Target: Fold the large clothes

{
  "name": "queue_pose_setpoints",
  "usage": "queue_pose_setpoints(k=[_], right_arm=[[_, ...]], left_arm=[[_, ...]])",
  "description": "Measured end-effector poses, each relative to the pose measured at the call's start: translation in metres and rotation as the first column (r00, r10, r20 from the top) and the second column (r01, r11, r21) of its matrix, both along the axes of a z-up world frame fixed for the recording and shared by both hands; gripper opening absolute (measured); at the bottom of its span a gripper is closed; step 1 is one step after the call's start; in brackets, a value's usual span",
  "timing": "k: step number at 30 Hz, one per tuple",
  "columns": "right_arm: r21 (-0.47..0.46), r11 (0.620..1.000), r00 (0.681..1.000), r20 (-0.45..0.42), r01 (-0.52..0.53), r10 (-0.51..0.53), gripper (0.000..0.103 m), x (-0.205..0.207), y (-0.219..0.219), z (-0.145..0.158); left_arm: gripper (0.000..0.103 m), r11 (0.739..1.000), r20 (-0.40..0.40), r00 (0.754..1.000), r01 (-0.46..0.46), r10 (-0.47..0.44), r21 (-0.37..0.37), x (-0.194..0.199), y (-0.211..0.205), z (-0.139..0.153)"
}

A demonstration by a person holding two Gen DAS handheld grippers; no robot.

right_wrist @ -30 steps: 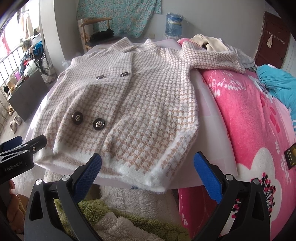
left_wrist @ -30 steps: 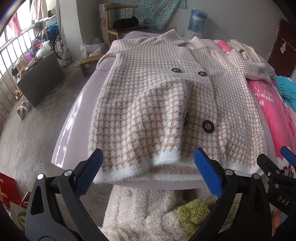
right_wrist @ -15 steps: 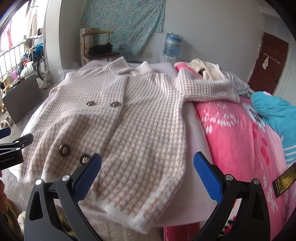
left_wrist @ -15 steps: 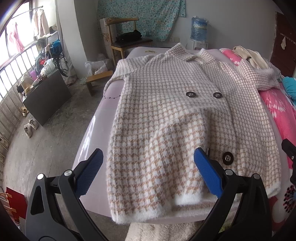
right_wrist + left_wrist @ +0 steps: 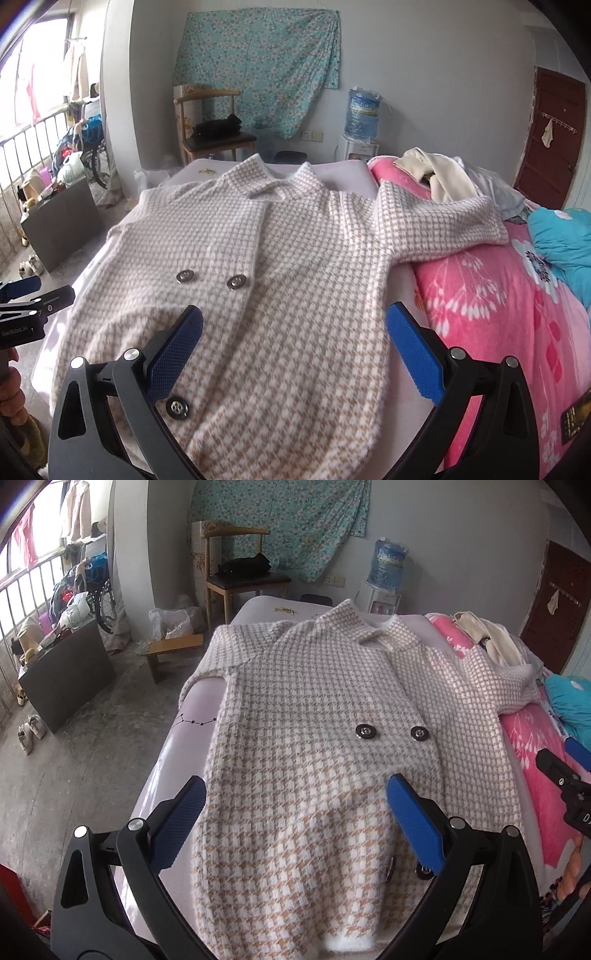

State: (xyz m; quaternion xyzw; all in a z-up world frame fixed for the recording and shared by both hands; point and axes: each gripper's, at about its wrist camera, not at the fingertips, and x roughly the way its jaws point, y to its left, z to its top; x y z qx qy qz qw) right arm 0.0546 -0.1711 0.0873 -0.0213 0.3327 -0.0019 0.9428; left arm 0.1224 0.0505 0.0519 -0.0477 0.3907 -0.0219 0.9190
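A pink-and-white houndstooth coat [image 5: 317, 746] with dark round buttons lies flat, front up, on a lilac bed [image 5: 177, 738]; it also shows in the right wrist view [image 5: 266, 266]. Its right sleeve [image 5: 436, 225] stretches onto a pink floral quilt [image 5: 491, 302]. Its left sleeve [image 5: 225, 657] lies near the bed's far left edge. My left gripper [image 5: 295, 823] is open and empty above the coat's lower left half. My right gripper [image 5: 293, 347] is open and empty above the lower right half.
A wooden chair [image 5: 236, 572] and a water dispenser [image 5: 384, 576] stand behind the bed. A low stool [image 5: 173, 650] and a dark cabinet [image 5: 66, 672] stand on the concrete floor at left. Cream clothes [image 5: 432, 177] and a blue garment [image 5: 561, 240] lie on the quilt.
Both grippers have risen and moved forward from the hem, over the coat's lower half. Both stay open. The coat has not moved.
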Motion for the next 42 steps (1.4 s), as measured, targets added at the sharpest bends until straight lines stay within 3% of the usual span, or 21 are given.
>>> queue_pose_setpoints(k=[15, 27, 36, 40, 42], right_arm=[[0.025, 0.998, 0.998, 0.024, -0.055, 0.055, 0.097, 0.047, 0.0, 0.012], [0.102, 0.986, 0.991, -0.004, -0.135, 0.136, 0.097, 0.087, 0.014, 0.007], [0.166, 0.956, 0.963, -0.078, -0.243, 0.258, 0.097, 0.129, 0.037, -0.011], [0.202, 0.934, 0.94, -0.119, -0.293, 0.321, 0.097, 0.155, 0.052, -0.021], [0.227, 0.921, 0.923, -0.148, -0.317, 0.355, 0.097, 0.167, 0.062, -0.029]], left_arm=[[0.095, 0.993, 0.093, 0.995, 0.033, -0.023, -0.115, 0.052, -0.001, 0.026], [0.095, 0.993, 0.096, 0.995, 0.004, 0.008, -0.121, 0.081, 0.016, 0.02], [0.095, 0.986, 0.044, 0.991, -0.124, 0.13, -0.114, 0.107, 0.056, 0.016], [0.095, 0.966, 0.036, 0.975, -0.211, 0.218, -0.149, 0.127, 0.094, 0.015], [0.095, 0.944, 0.003, 0.963, -0.262, 0.268, -0.202, 0.142, 0.121, 0.009]])
